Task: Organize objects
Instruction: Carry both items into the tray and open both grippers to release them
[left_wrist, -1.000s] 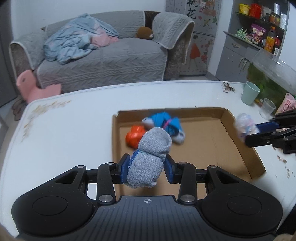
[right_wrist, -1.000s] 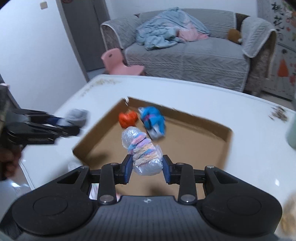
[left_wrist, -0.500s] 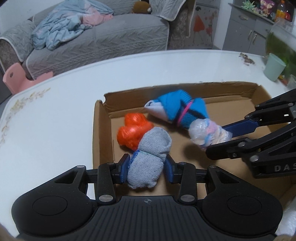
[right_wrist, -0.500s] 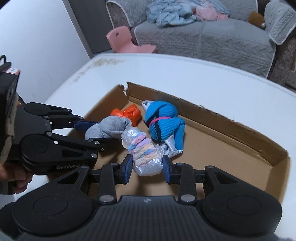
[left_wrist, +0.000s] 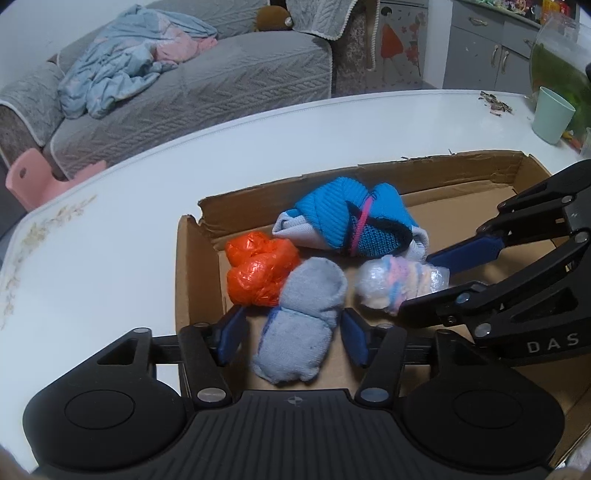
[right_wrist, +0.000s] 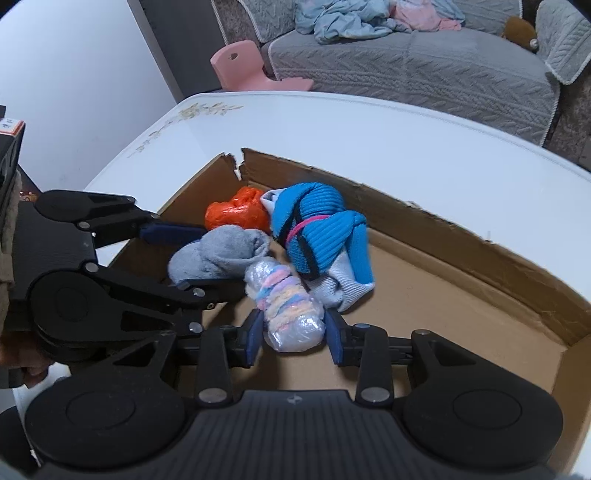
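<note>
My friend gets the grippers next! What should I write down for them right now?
Left hand-held gripper: jaws opening, grey sock lies loose between them on the box floor.
Right hand-held gripper: jaws opening around the wrapped pastel roll, also down in the box.
Already in the box: orange bag in the corner, blue sock bundle beside it.
Done: all four things sit in the box.
Left: pull both grippers back clear. No other loose things to sort show in these views.

Two close, downward wrist views, shared cardboard box (left_wrist: 192, 273).
</note>
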